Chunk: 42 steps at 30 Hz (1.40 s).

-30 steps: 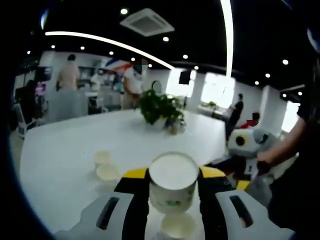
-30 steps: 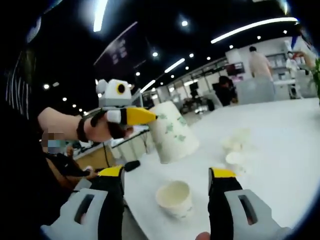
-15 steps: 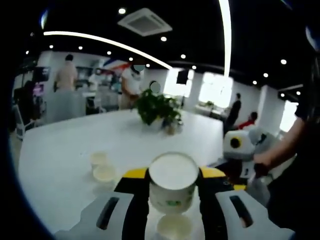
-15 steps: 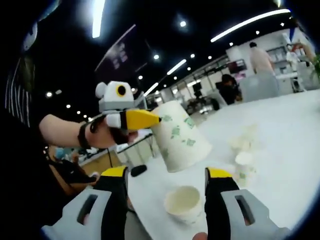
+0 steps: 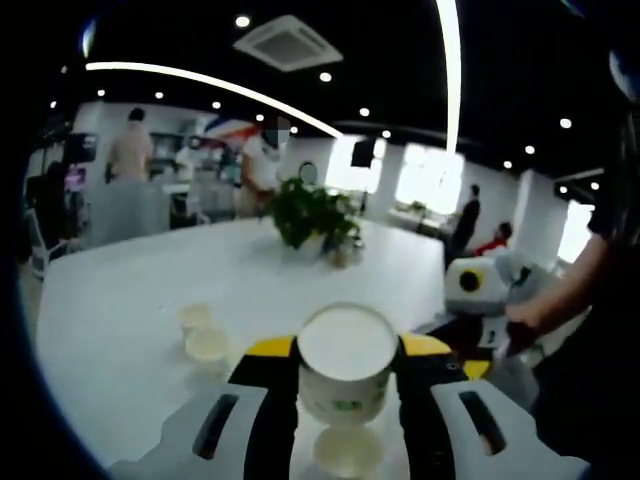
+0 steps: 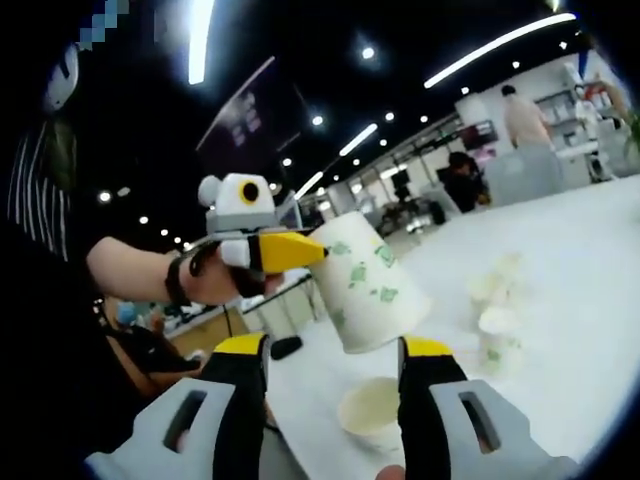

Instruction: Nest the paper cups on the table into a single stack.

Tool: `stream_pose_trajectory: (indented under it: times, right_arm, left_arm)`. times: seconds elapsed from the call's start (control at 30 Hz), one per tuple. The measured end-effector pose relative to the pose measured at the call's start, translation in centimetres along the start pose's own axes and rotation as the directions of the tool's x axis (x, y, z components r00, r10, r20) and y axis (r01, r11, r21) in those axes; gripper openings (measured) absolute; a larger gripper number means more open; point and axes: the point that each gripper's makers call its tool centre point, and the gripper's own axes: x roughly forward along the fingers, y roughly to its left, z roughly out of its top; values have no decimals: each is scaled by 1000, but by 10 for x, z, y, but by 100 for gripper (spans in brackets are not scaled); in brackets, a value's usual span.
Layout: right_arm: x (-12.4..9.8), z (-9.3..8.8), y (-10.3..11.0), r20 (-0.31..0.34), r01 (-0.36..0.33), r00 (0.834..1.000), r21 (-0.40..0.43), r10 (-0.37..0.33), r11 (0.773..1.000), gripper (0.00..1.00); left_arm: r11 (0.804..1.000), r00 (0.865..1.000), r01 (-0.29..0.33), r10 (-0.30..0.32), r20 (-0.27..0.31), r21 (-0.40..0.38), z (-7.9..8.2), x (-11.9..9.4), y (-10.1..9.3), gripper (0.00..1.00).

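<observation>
The main risk was that the raised paper cup (image 5: pixel 347 365) would meet the standing cup (image 5: pixel 347 450) off-centre and tip it over or crumple a rim, because in the right gripper view you held the raised cup (image 6: pixel 372 283) tilted, with its narrow base leaning to one side of the open mouth of the standing cup (image 6: pixel 373 411). A second risk was a slip: your left gripper (image 5: pixel 347 385) pinched thin paper walls, and too hard a squeeze could have ovalled the cup so it would not seat. In the left gripper view, that gripper's yellow-tipped fingers (image 5: pixel 268 350) were closed on the raised cup from both sides, its white inside facing the camera, and the standing cup sat directly below it on the white worktop (image 5: pixel 130 300). Your right gripper (image 6: pixel 330 390) had its fingers (image 6: pixel 240 350) spread apart and gripping nothing; the standing cup lay between them, near their tips, apparently untouched. Two more cups (image 5: pixel 203 334) waited on the worktop to one side, well apart from the pair. A potted plant (image 5: pixel 316 220) stood further back on the worktop.
</observation>
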Motion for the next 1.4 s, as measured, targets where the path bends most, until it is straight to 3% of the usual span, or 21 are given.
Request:
stream_pose_trajectory:
  times: [0.47, 0.9, 1.4]
  right_arm:
    - [-10, 17, -2, 45, -7, 999, 19, 6, 1000, 44]
    - [-23, 30, -4, 84, -22, 996, 18, 21, 1000, 33]
    - [-26, 41, -5, 112, -60, 992, 56, 53, 997, 21]
  left_arm:
    - [999, 999, 31, -30, -19, 41, -5, -7, -8, 36]
    - [996, 998, 55, -52, -36, 67, -14, -11, -16, 36]
    - [996, 996, 75, -72, -52, 48, -26, -16, -18, 35]
